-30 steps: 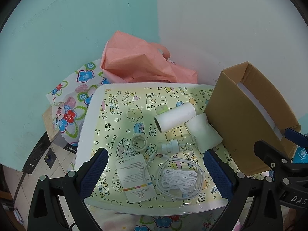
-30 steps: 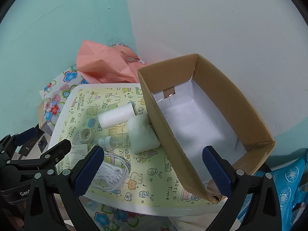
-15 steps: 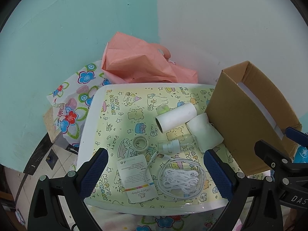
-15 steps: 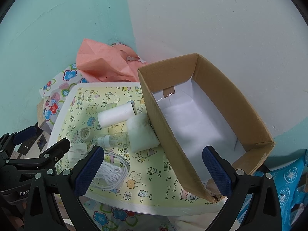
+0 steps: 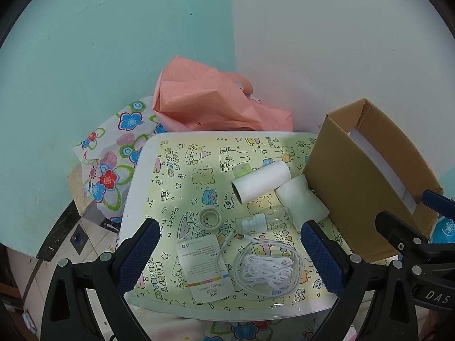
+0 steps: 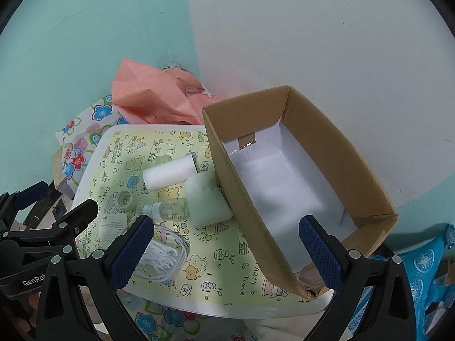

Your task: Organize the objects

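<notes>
**A:** Cardboard box (image 6: 241, 199) empty, with only its white lining showing. Has anything changed in the last second?

**B:** Hardly anything. Both views have drifted by a hair, and every item on the counter (image 5: 176, 187) lies where it did. Nothing has been picked up or put in.

**A:** And the claws?

**B:** The left claw (image 5: 229, 233) is spread wide with nothing between its fingers, poised above the counter's 6 o'clock edge. The right claw (image 6: 226, 227) is just as wide and just as empty, straddling the box's near wall.

**A:** Where are the things to sort?

**B:** In the left wrist view the box takes the counter's 3 o'clock side. The white roll (image 5: 261, 180) lies toward 1 o'clock from the middle. A folded white pouch (image 5: 301, 201) is just beside it, touching the box wall. The clear bottle (image 5: 264, 221) lies on its side at the centre, and the tape ring (image 5: 210, 218) is at its 9 o'clock. The printed card (image 5: 203, 267) and the coiled white cable (image 5: 267, 267) lie at 6 o'clock, nearest the left claw.

**A:** So what does that mean for the job?

**B:** I'd say the sorting hasn't started and every piece has yet to go in. The cable or the card looks like the handiest first pick, though loose loops could snag or trail.
</notes>
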`<state>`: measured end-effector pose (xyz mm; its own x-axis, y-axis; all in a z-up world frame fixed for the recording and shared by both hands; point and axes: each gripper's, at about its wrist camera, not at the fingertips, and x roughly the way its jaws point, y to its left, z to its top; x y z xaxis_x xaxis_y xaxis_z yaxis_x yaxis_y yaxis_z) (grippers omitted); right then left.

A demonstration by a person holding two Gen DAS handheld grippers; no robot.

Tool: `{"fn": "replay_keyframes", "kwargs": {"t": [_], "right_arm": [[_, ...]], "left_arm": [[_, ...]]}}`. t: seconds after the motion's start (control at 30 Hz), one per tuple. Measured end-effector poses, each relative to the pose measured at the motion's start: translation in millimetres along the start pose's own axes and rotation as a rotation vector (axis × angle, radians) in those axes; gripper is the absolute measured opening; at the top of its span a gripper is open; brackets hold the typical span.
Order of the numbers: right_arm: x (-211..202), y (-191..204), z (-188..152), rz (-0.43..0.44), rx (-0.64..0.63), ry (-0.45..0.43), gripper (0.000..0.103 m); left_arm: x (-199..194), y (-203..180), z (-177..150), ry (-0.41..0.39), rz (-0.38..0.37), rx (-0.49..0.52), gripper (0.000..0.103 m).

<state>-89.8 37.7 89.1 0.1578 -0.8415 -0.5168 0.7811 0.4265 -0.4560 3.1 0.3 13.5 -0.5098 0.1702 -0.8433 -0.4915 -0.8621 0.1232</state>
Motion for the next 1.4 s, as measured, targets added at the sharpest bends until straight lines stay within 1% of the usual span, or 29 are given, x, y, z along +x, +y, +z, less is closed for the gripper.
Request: {"fn": "replay_keyframes", "kwargs": {"t": [0.13,0.3,0.33,0.37,0.47,0.5,0.77,0.87,1.0,1.1,1.13,1.17,1.4], "right_arm": [[-3,3,1,-0.015,-0.004,0.0,0.103],[-4,8,1,-0.03,-0.001,0.014,0.103],[-4,9,1,-0.036,0.002,0.019,0.103],[-4,9,1,-0.042,0.007,0.024,0.103],[-4,10,1,-0.064,0.029,0.042,0.103],[-5,11,1,-0.109,0.066,0.069,0.103],[-4,11,1,-0.137,0.112,0.103,0.103],[-6,11,2,-0.175,0.158,0.129,0.103],[-9,10,5,-0.173,0.164,0.127,0.103],[-14,13,5,-0.283,0.254,0.183,0.103],[-15,13,5,-0.282,0.254,0.182,0.103],[-17,14,5,-0.346,0.315,0.218,0.103],[-12,28,10,-0.32,0.281,0.225,0.103]], "left_arm": [[-1,3,-1,0.0,-0.012,0.003,0.101],[-1,4,-2,-0.004,-0.007,0.011,0.1],[-1,5,-2,-0.009,-0.026,0.05,0.1],[-1,6,-2,-0.008,-0.026,0.051,0.1],[-1,7,-1,-0.009,-0.027,0.056,0.1],[-1,7,-1,-0.008,-0.026,0.057,0.1],[0,5,3,0.003,-0.031,0.082,0.1],[1,5,5,0.017,-0.038,0.078,0.1],[-3,5,7,0.009,-0.032,0.083,0.1],[-5,5,8,0.007,-0.04,0.085,0.1],[-6,6,8,0.006,-0.045,0.084,0.1],[-6,7,7,0.006,-0.048,0.083,0.101],[-1,17,0,0.023,-0.043,0.079,0.1]]}}
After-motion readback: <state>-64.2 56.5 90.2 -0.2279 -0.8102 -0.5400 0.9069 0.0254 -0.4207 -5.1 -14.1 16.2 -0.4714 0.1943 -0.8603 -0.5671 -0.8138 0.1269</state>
